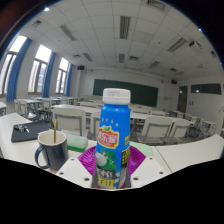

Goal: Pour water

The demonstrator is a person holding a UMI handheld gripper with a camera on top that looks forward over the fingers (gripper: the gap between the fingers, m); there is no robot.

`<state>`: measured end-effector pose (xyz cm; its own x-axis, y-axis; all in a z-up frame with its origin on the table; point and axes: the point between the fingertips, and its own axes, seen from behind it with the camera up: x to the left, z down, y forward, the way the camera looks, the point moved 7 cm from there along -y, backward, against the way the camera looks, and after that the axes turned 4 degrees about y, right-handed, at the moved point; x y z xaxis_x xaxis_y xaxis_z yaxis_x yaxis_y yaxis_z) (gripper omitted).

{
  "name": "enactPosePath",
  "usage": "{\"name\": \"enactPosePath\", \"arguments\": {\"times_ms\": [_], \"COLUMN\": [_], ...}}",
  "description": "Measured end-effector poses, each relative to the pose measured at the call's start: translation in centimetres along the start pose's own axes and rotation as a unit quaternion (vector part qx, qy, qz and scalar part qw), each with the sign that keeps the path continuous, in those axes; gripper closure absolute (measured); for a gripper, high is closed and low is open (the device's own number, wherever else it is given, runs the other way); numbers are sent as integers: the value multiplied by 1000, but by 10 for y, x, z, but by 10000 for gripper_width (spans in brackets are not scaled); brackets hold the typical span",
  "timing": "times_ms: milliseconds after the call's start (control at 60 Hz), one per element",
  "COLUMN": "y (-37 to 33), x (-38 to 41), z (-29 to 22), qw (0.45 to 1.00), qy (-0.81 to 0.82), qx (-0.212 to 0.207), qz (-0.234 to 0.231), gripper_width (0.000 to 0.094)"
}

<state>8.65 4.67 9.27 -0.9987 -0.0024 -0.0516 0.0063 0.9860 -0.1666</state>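
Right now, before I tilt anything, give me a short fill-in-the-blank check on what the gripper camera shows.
1. The white plastic bottle with the light blue cap stands ____ the gripper's fingers.
2. Its cap is ____ on.
3. The dark mug with a stick in it sits to the ____ of the bottle.
4. Both rest on a white ____.

Missing words: between; still; left; table.

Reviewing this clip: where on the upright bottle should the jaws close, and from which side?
Grip the bottle around its labelled middle, coming in level from the front as the gripper now does. It stands upright between the open jaws, and its straight round body probably suits a side pinch better than the narrower blue cap. The mug stands beside it.
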Motion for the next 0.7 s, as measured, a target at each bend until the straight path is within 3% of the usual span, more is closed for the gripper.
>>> {"name": "enactPosePath", "arguments": {"times_ms": [183, 300, 350, 367, 400, 533, 700], "y": [-12, -5, -5, -5, -7, -38, -135], "x": [-23, -19, -12, -10, -5, 8, 32], "z": [-8, -4, 1, 1, 0, 3, -6], "qw": [1000, 999, 999, 999, 999, 999, 999], "qy": [27, 16, 11, 11, 12, 15, 13], "qx": [6, 33, 48, 48, 44, 49, 44], "qz": [-2, 0, -7, -8, -11, 6, -9], "gripper_width": [556, 300, 91, 69, 102, 79, 78]}}
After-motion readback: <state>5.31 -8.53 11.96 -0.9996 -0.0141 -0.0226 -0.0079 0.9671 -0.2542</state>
